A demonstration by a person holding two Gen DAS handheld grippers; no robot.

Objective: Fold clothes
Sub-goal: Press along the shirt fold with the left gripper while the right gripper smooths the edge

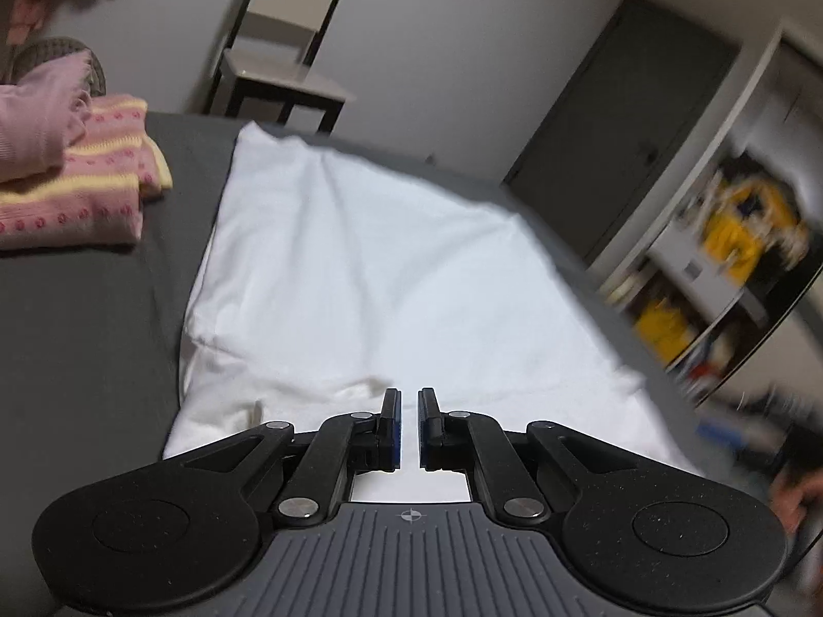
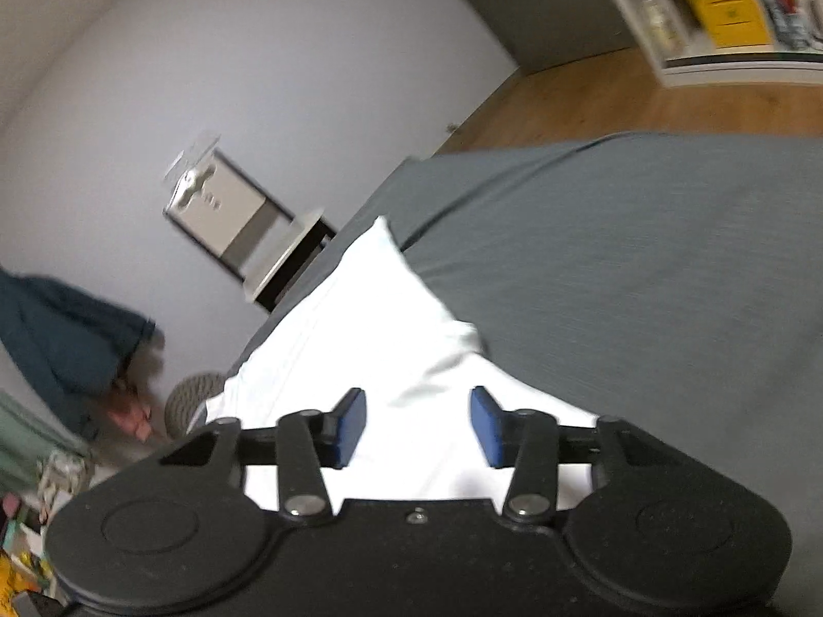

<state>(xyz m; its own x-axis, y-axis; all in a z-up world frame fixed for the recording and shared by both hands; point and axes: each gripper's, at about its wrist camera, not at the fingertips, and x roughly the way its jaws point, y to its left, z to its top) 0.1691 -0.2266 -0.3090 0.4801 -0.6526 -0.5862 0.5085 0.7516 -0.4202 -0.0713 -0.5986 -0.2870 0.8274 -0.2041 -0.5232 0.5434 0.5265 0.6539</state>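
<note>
The left gripper [image 1: 409, 429] hangs over the near end of a white garment [image 1: 370, 277] with its blue-padded fingers [image 1: 393, 429] drawn nearly together — only a thin slit shows between them, and nothing can be seen pinched in it. Whether the tips touch the cloth cannot be told. The right gripper [image 2: 417, 424] stands wide apart, its blue pads [image 2: 352, 424] well clear of each other and empty, with the white garment [image 2: 360, 339] lying below and between them.

The garment lies spread flat on a grey bed sheet [image 1: 87, 319], partly folded, one corner pointing towards the far edge of the bed. To its left on the sheet sits a stack of folded pink clothes [image 1: 67, 175] — one with yellow stripes and small red rings. Beyond the bed stands a small side table [image 1: 288, 77] against the pale wall. A shelf unit [image 2: 720, 10] holds yellow items; any lettering on them is too blurred to read.
</note>
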